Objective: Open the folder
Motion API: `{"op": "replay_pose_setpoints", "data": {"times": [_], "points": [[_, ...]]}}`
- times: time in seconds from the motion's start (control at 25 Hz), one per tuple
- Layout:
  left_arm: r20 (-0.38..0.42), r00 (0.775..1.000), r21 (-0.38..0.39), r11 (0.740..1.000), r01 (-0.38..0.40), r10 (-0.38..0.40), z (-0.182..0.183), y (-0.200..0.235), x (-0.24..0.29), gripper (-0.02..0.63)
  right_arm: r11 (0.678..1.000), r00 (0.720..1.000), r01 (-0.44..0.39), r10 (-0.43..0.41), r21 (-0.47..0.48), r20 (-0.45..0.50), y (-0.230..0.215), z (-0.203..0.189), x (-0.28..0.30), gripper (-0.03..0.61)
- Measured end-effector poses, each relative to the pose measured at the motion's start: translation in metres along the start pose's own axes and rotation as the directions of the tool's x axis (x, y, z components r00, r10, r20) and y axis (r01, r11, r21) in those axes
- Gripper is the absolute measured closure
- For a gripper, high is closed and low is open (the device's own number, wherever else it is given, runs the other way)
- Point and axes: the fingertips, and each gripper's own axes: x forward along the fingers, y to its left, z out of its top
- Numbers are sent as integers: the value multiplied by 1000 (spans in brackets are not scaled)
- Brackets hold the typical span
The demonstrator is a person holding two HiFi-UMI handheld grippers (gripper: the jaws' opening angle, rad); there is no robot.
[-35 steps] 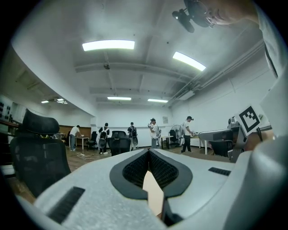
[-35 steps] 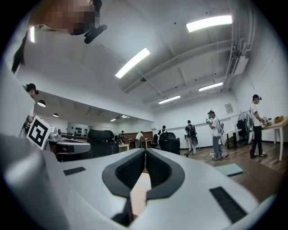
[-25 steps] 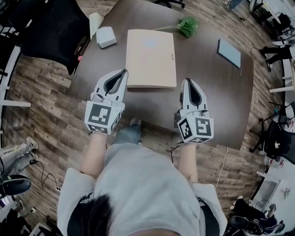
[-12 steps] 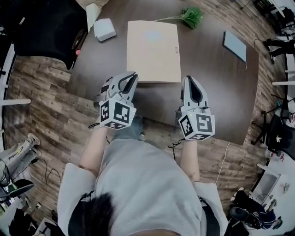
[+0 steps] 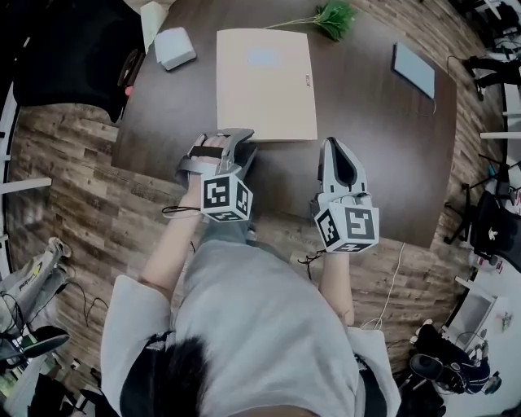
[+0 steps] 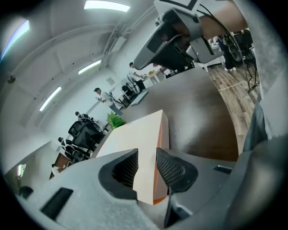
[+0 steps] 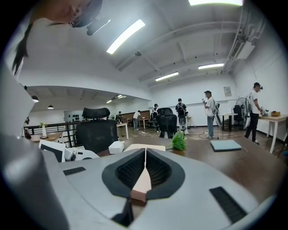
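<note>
The beige folder (image 5: pixel 264 81) lies shut and flat on the dark table (image 5: pixel 374 147). My left gripper (image 5: pixel 241 143) is rolled onto its side at the folder's near left corner. In the left gripper view the left gripper (image 6: pixel 147 167) has just been opening, and the folder's (image 6: pixel 135 139) near corner, with its orange edge, shows between the pads without them pressing on it. My right gripper (image 5: pixel 335 147) hovers over the table to the right of the folder's near edge, jaws shut with nothing seen in them. In the right gripper view the right gripper (image 7: pixel 145 155) points across the table.
A green plant sprig (image 5: pixel 334 18) lies beyond the folder. A white box (image 5: pixel 174 47) sits at the far left and a grey-blue pad (image 5: pixel 413 69) at the far right. A black chair (image 5: pixel 65 49) stands left of the table. People stand far off in the room.
My left gripper has rolled onto its side, dropped to the folder's near left corner and opened its jaws. My right gripper has stayed shut in nearly the same spot.
</note>
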Motion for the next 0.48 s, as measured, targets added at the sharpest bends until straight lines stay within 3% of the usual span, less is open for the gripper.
{"op": "replay_pose_setpoints", "data": {"times": [0.48], "points": [[-63,998,100,995,-7,13,-7,-3,23,511,998,998,65,-65,8,-20,-19,-8,-13,566]]}}
